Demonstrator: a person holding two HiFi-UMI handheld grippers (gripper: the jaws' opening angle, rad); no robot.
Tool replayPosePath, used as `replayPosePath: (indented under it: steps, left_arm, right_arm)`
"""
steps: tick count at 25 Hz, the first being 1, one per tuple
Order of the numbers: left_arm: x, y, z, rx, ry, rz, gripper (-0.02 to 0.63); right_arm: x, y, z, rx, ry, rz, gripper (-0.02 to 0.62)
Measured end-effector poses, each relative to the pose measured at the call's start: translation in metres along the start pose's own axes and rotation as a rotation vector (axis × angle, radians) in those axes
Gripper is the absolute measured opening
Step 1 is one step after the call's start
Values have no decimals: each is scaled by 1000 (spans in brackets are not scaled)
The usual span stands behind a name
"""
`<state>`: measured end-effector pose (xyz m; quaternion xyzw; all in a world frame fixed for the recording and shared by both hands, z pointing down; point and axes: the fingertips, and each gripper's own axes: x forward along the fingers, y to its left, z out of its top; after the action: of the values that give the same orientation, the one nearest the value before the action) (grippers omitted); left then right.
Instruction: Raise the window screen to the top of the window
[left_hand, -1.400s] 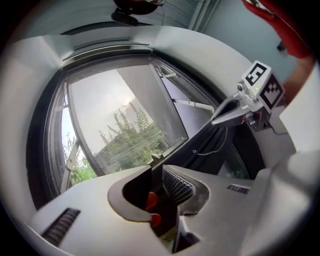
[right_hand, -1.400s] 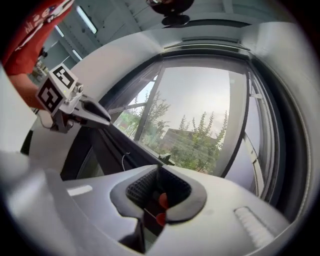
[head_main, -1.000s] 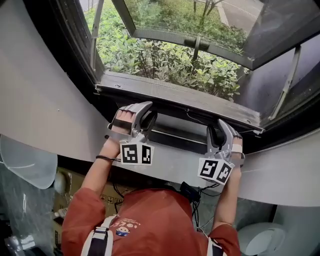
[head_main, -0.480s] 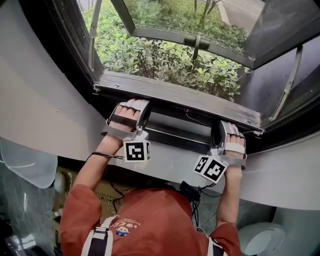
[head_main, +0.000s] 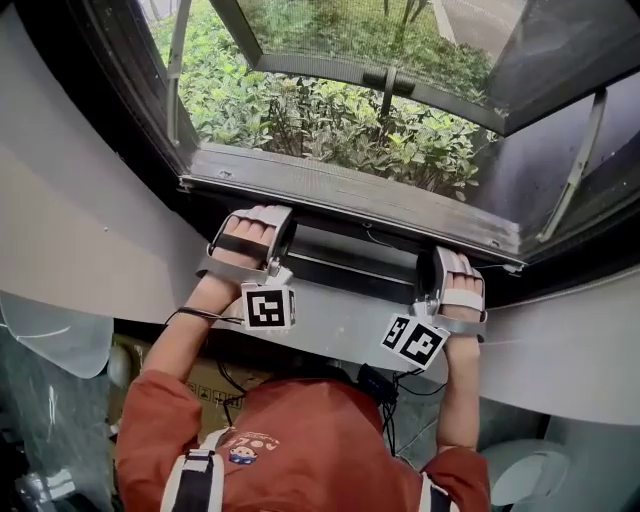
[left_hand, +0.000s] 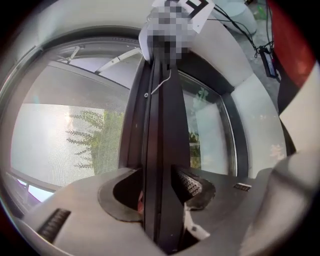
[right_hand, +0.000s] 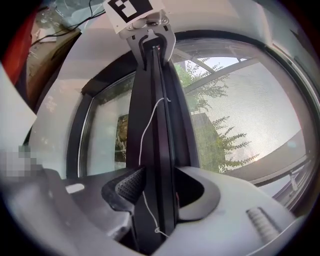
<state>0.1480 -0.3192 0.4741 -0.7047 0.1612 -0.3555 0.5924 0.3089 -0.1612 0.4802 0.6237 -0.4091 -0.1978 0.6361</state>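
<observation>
left gripper (head_main: 268, 226) clamped on the window screen's bottom bar (head_main: 345, 264), right gripper (head_main: 441, 264) pinching the same bar further right, bar sitting low by the near sill (head_main: 335, 326), bushes (head_main: 330, 115) out beyond

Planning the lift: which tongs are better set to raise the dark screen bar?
Left, marginally. Both the left tongs and right tongs grip the long dark screen bar, but a thin white cord runs between the right ones and could get pinched. A level lift probably needs both.
</observation>
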Motion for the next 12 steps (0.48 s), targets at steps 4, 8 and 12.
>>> replayPosePath:
  steps: [4, 8, 12]
  left_arm:
    - [-2, -1, 3, -65, -41, -15, 178]
    - [-2, 4, 3, -74, -44, -8, 179]
    - [-4, 6, 3, -79, -45, -38, 179]
  right_arm:
    - [-4, 1, -1, 27, -25, 10, 184]
    - [-2, -4, 0, 25, -14, 3, 184]
    - [-3, -6, 0, 31, -16, 18, 181]
